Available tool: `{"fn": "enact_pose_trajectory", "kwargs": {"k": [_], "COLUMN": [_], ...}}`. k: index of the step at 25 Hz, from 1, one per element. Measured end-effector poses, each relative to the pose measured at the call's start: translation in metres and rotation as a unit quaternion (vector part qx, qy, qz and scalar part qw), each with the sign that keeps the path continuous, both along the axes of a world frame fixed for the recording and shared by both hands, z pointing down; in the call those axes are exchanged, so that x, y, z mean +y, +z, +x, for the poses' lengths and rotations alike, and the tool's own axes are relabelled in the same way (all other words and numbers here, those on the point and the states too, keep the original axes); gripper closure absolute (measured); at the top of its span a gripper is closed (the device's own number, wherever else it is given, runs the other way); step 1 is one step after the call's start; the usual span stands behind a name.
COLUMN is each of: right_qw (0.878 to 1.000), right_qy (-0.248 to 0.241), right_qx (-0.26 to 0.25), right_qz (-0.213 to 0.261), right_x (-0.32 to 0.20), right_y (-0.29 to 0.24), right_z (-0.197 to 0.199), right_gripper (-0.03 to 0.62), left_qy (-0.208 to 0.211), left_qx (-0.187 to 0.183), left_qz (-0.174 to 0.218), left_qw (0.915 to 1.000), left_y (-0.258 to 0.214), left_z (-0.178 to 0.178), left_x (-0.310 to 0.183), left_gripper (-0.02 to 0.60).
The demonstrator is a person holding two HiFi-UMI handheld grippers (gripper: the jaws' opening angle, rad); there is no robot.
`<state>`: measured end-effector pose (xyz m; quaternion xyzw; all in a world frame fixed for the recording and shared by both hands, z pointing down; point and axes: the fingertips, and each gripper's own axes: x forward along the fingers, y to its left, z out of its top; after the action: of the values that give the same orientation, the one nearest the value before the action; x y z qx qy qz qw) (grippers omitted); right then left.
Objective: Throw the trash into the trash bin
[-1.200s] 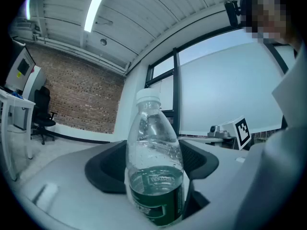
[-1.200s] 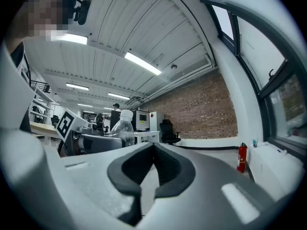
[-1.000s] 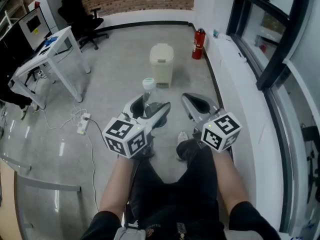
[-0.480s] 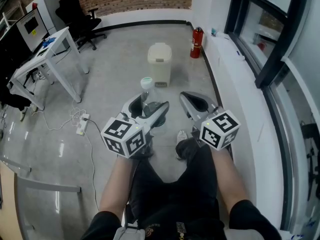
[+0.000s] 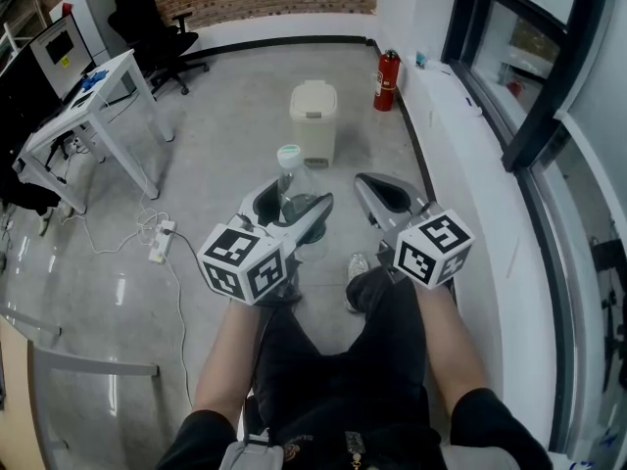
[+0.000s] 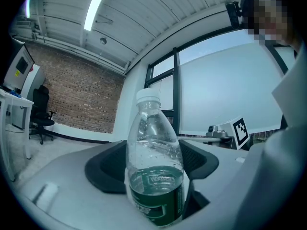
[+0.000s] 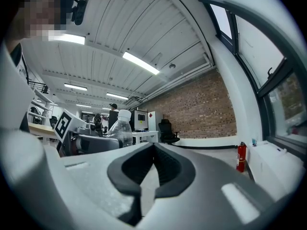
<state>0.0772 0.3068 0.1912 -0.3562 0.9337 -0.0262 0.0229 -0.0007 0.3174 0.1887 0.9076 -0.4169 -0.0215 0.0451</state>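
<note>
Smooth grey floor, left fingers clamping clear plastic bottle, right fingers seemingly closed, empty.

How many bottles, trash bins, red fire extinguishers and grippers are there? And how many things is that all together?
bottle: 1
trash bin: 1
fire extinguisher: 1
grippers: 2, the left gripper and the right gripper
Total: 5

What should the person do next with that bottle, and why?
Probably carry it forward toward the trash bin: the left gripper clamps the bottle upright, while the bin stands well ahead of both grippers, its lid down.
</note>
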Motion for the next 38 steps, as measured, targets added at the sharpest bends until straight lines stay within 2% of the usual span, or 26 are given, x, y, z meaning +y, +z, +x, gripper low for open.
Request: {"fn": "enact_pose_trajectory", "kwargs": {"k": [9,21,38], "right_qw": [1.000,1.000,1.000], "right_qy": [0.010,0.003,0.005], "right_qx": [0.002,0.004,0.003], "right_qz": [-0.001,-0.010,-0.026], "right_x": [-0.032,-0.081,-0.199], "right_y": [0.002,0.010,0.029], "right_z": [0.003,-0.020,-0.058], "right_gripper": [0.591,0.591,0.591], "left_qy": [0.008,-0.002,-0.003], "left_qx": [-0.004,-0.004,-0.009], "left_qz": [0.001,-0.003,-0.015], "left_qw": [1.0000,1.0000,0.9998], "left_y": [0.000,0.003,0.016], "left_z": [0.001,-0.024,-0.064], "left_x": [-0.034,-0.081,-0.196], "left_gripper": [0.244,0.244,0.244]}}
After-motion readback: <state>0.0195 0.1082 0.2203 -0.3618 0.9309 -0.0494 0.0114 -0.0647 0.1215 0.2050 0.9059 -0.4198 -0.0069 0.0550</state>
